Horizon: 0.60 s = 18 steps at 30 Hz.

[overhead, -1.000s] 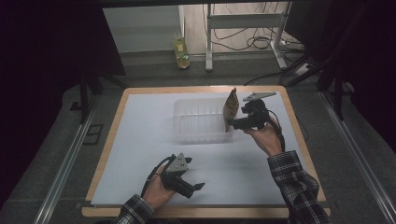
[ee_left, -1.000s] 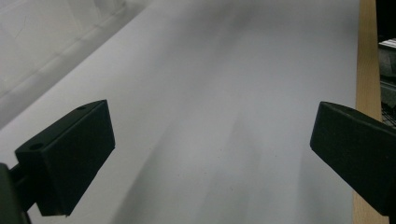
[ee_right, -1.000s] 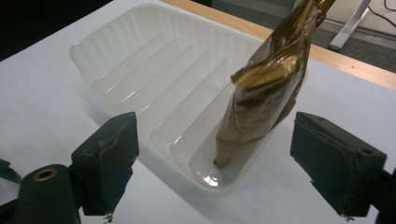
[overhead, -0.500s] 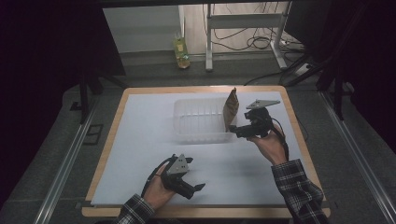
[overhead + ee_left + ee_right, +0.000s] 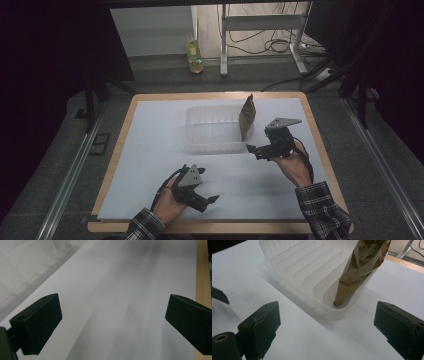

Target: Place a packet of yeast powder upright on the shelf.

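A clear ribbed plastic bin (image 5: 212, 131) lies mid-table on the white mat. A brown packet in clear wrap (image 5: 247, 117) stands tilted inside its right end, leaning on the wall. In the right gripper view the packet (image 5: 359, 270) rests its lower tip in the bin's (image 5: 299, 272) near corner. My right gripper (image 5: 254, 150) hovers just right of the bin, open and empty (image 5: 327, 335), a short way from the packet. My left gripper (image 5: 209, 202) sits near the front edge, open (image 5: 112, 322) over bare mat.
The white mat (image 5: 150, 150) covers a wooden-rimmed table (image 5: 116, 150). The bin's wall (image 5: 15, 265) and the wooden edge (image 5: 202, 270) show in the left gripper view. A yellow bottle (image 5: 194, 54) and cables lie on the floor beyond the table.
My right gripper has drawn back from the packet toward the near right and now stands open and apart from it. The packet stays standing in the bin. The left gripper has not moved.
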Each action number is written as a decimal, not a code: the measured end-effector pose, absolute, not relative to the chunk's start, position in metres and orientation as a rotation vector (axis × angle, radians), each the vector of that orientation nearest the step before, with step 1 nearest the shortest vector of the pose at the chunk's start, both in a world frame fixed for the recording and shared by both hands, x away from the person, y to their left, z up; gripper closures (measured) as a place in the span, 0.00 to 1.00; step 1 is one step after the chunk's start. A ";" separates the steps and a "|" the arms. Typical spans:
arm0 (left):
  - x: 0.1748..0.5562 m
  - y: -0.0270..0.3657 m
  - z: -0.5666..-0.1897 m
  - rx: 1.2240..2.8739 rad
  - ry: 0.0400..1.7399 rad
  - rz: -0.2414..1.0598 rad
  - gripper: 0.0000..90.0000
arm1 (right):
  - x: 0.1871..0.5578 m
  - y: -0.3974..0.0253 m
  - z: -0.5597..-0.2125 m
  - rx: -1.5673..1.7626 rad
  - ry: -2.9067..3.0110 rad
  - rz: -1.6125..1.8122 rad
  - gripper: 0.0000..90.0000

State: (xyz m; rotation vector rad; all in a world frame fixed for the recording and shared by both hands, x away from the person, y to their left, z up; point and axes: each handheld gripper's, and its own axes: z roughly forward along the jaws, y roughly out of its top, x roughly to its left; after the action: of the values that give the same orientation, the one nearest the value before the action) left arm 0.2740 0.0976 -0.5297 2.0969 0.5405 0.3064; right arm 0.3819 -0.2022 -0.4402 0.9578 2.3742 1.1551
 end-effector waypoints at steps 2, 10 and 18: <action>0.274 0.098 -0.530 2.102 0.538 0.311 0.01 | 0.379 -0.203 -0.442 0.948 2.376 1.154 0.06; 0.274 0.098 -0.530 2.105 0.542 0.320 0.01 | 0.367 -0.205 -0.451 0.918 2.383 1.154 0.05; 0.274 0.099 -0.530 2.104 0.539 0.321 0.01 | 0.359 -0.205 -0.456 0.913 2.388 1.137 0.05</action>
State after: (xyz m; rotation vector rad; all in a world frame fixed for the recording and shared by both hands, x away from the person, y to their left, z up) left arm 0.2739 0.0987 -0.5297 2.1044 0.5393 0.3210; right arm 0.3594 -0.2054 -0.4556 0.9132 2.3877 1.1375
